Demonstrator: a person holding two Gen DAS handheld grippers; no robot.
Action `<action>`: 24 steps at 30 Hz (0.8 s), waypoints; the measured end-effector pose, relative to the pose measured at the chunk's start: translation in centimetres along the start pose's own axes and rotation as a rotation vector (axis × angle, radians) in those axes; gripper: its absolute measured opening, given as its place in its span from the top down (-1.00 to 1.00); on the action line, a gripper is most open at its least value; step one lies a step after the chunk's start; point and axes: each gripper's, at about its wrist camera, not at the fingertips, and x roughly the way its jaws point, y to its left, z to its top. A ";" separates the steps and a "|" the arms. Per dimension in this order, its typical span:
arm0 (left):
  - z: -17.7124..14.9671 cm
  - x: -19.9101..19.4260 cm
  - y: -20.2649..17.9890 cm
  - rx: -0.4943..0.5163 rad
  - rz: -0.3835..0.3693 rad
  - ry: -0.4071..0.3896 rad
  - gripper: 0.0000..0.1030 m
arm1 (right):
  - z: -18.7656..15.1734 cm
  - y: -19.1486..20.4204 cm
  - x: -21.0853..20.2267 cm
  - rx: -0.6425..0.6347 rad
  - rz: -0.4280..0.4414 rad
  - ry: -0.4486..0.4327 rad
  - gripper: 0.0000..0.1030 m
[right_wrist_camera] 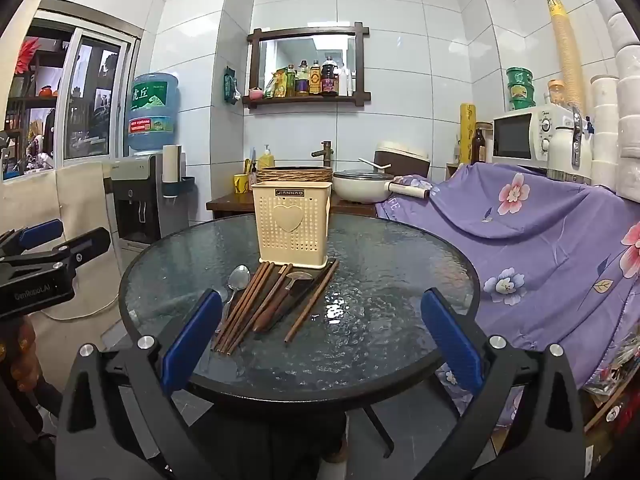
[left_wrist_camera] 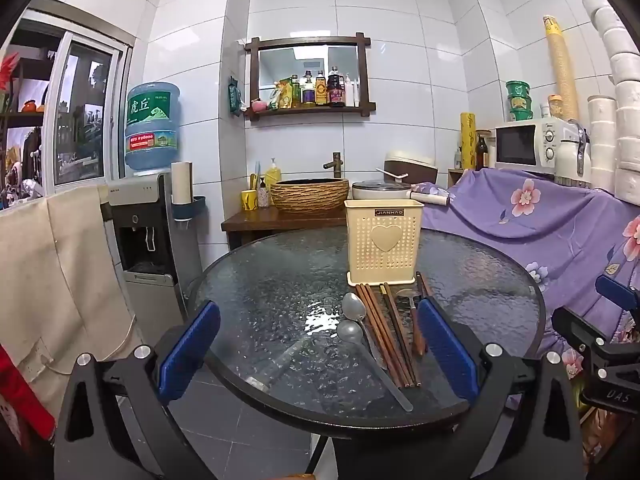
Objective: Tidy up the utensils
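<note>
A cream perforated utensil holder (left_wrist_camera: pixel 384 240) (right_wrist_camera: pixel 292 226) with a heart on its front stands upright on the round glass table (left_wrist_camera: pixel 280 280) (right_wrist_camera: pixel 380 280). In front of it lie two metal spoons (left_wrist_camera: pixel 354 312) (right_wrist_camera: pixel 238 278), several brown wooden chopsticks (left_wrist_camera: pixel 386 336) (right_wrist_camera: pixel 248 304), a wooden-handled spatula (right_wrist_camera: pixel 280 300) and one separate chopstick (right_wrist_camera: pixel 312 304). My left gripper (left_wrist_camera: pixel 318 344) is open and empty at the table's near edge, to the left of the utensils. My right gripper (right_wrist_camera: pixel 320 340) is open and empty, hovering over the near edge, right of the utensils.
A water dispenser (left_wrist_camera: pixel 148 220) stands left of the table. Behind the table are a wooden counter with a woven basin (left_wrist_camera: pixel 310 196) and a white pot (right_wrist_camera: pixel 360 186). A purple floral cloth (right_wrist_camera: pixel 520 232) covers furniture on the right, under a microwave (right_wrist_camera: pixel 524 138).
</note>
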 end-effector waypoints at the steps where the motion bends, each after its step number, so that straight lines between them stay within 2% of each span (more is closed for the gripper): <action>1: 0.0 0.0 0.0 0.005 0.000 0.002 -0.89 | 0.0 0.0 0.0 0.001 0.001 0.000 -0.91; 24: -0.3 0.1 0.2 -0.015 -0.013 0.000 -0.89 | 0.1 0.3 -0.1 -0.004 0.004 -0.003 -0.91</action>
